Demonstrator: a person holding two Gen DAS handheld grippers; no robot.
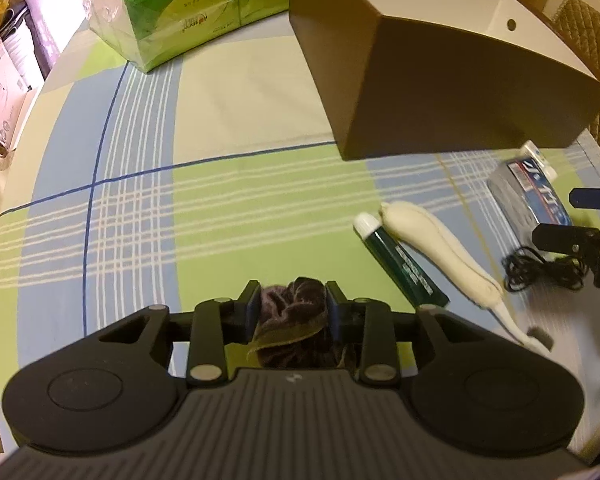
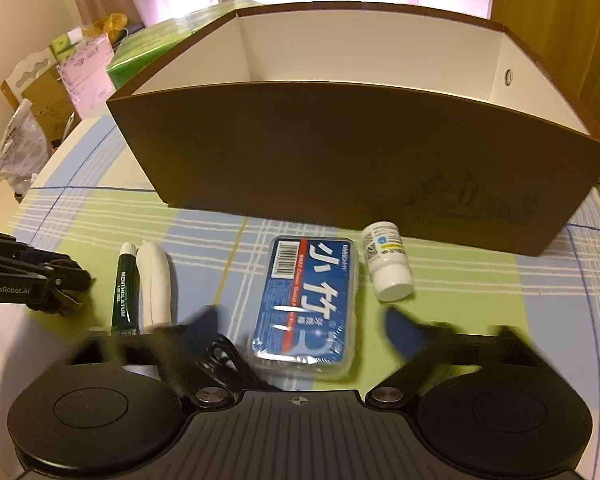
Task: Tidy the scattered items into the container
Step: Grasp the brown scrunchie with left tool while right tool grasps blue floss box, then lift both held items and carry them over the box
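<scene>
My left gripper is shut on a dark purple-brown cloth and holds it above the checked tablecloth. The brown box with a white inside stands at the back; in the left wrist view it is to the upper right. My right gripper is open, its blurred fingers either side of a blue plastic pack. A white bottle, a green tube, a white rolled cloth and a black cable lie on the table. The right gripper shows at the left view's right edge.
A green tissue pack lies at the table's far left. Cardboard boxes and bags stand beyond the table edge. The left gripper shows at the right view's left edge. A quilted chair back is behind the box.
</scene>
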